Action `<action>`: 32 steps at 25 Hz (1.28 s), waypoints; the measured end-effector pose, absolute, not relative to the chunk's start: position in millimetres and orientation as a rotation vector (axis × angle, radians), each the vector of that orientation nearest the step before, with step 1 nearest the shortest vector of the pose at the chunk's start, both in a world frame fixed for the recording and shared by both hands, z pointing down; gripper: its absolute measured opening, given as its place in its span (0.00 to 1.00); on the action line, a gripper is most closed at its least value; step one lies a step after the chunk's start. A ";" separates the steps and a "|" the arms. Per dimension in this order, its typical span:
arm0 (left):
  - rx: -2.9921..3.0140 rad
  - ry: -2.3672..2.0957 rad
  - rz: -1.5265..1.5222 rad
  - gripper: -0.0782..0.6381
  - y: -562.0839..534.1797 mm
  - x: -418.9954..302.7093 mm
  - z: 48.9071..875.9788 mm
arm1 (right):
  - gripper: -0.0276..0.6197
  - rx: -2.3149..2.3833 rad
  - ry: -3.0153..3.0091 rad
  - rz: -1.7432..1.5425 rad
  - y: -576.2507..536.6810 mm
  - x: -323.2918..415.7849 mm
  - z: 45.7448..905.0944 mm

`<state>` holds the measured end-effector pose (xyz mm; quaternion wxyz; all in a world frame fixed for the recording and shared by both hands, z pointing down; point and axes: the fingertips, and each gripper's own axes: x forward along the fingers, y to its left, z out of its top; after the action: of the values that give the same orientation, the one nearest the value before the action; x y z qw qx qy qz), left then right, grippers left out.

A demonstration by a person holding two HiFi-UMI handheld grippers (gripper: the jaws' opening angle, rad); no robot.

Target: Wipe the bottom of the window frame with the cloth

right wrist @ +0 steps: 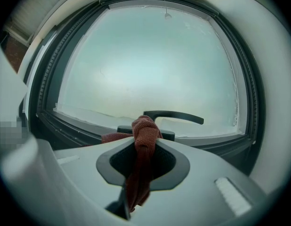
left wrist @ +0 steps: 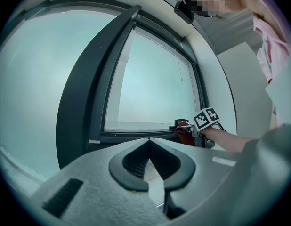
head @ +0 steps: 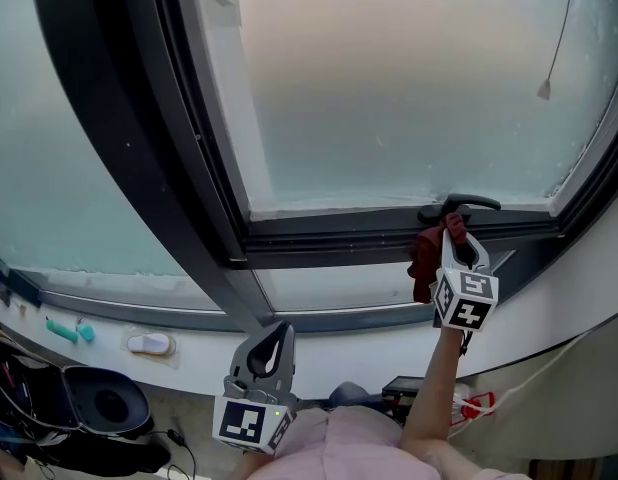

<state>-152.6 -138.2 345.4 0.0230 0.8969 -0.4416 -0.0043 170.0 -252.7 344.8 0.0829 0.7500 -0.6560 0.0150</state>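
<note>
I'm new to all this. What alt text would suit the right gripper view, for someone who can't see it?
The right gripper is shut on a bunched reddish-brown cloth, held near the bottom of a dark window frame. Just behind the cloth is a black window handle, with frosted glass filling the view above.

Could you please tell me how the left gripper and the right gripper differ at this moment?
The right gripper is shut on the red cloth; the left gripper is shut on nothing. The right is up at the window frame, by the handle; the left hangs low, away from the frame. Both point toward the window.
</note>
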 end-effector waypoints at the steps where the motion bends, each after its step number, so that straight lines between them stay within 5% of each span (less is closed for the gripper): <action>1: 2.779 -1.367 -0.016 0.10 -137.8 -153.0 344.7 | 0.14 2.243 -1.954 0.045 -252.6 170.8 344.7; 13: 2.770 -1.411 -0.031 0.10 -130.6 -173.8 341.6 | 0.14 2.148 -1.747 -0.274 -244.7 142.1 316.9; 19: 2.753 -1.450 -0.032 0.10 -128.0 -189.3 340.2 | 0.14 1.963 -2.098 -0.528 -243.4 16.3 265.1; 25: 2.720 -1.523 -0.042 0.10 -123.3 -209.3 337.1 | 0.14 1.659 -2.676 -0.204 -245.0 -108.0 282.4; 32: 2.651 -1.644 -0.063 0.10 -117.1 -239.5 335.6 | 0.14 1.387 -2.689 -0.203 -246.5 -191.9 320.0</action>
<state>-239.5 -117.1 335.6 0.0106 0.8496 -0.5270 -0.0201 -191.9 -246.5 320.0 0.0546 0.4566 -0.8855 -0.0669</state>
